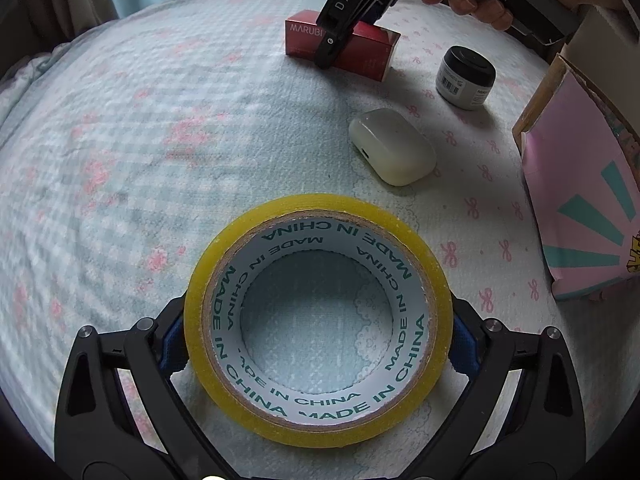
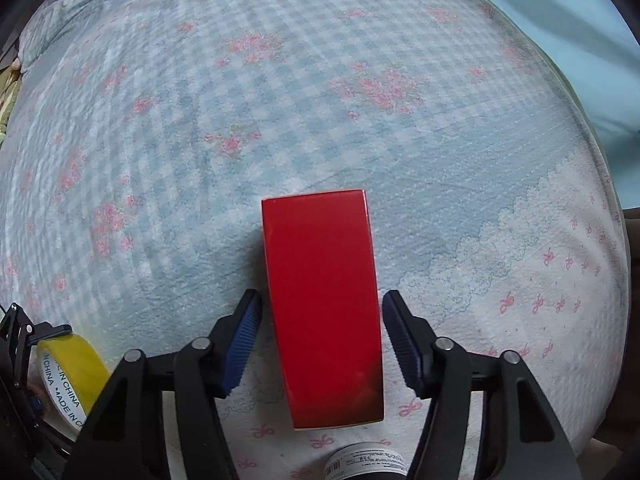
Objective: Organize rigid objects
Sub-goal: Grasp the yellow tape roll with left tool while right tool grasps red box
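Note:
My left gripper (image 1: 319, 342) is shut on a yellow tape roll (image 1: 320, 428), held flat with its hole facing up; it also shows in the right wrist view (image 2: 76, 360). My right gripper (image 2: 322, 332) is open, its blue pads either side of a red box (image 2: 322, 304) lying on the bed, with small gaps on both sides. In the left wrist view the right gripper (image 1: 328, 60) stands over the red box (image 1: 368, 50). A white earbud case (image 1: 392, 146) and a small black-lidded jar (image 1: 466, 78) lie on the bedspread.
A pink cardboard box (image 1: 580, 200) with teal rays stands open at the right edge. The bedspread (image 1: 160, 140) is blue checked with pink flowers. The jar's label (image 2: 368, 464) shows at the bottom of the right wrist view.

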Tool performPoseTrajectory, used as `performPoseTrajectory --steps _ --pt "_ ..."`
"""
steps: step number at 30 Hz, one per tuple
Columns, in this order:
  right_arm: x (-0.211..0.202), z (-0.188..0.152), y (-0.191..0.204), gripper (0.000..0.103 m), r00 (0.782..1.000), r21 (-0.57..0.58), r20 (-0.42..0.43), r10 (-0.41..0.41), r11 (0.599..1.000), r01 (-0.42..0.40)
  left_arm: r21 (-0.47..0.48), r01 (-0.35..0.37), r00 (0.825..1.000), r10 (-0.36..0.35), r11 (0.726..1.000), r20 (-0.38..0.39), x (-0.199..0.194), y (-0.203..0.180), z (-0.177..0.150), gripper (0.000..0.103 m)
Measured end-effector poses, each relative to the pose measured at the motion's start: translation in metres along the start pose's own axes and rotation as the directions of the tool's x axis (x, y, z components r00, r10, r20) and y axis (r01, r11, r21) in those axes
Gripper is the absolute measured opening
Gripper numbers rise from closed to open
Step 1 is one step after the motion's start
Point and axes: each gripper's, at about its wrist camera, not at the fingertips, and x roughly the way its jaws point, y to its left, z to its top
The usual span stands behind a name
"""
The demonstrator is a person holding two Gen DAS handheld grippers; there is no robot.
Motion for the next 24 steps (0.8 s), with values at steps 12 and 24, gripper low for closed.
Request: performPoseTrajectory --steps 12,24 --pt "0.003 -0.001 -0.014 0.04 1.0 0.104 0.002 -0.012 0.995 0.012 -0.015 0.025 0.999 -0.024 1.0 0.044 -0.019 0.003 0.002 0.097" --pt "-0.09 -0.018 -0.002 0.04 0.992 0.232 0.126 0.005 0.972 -0.034 -0.011 0.046 0.994 -0.045 0.999 0.097 -0.086 0.007 0.022 0.097"
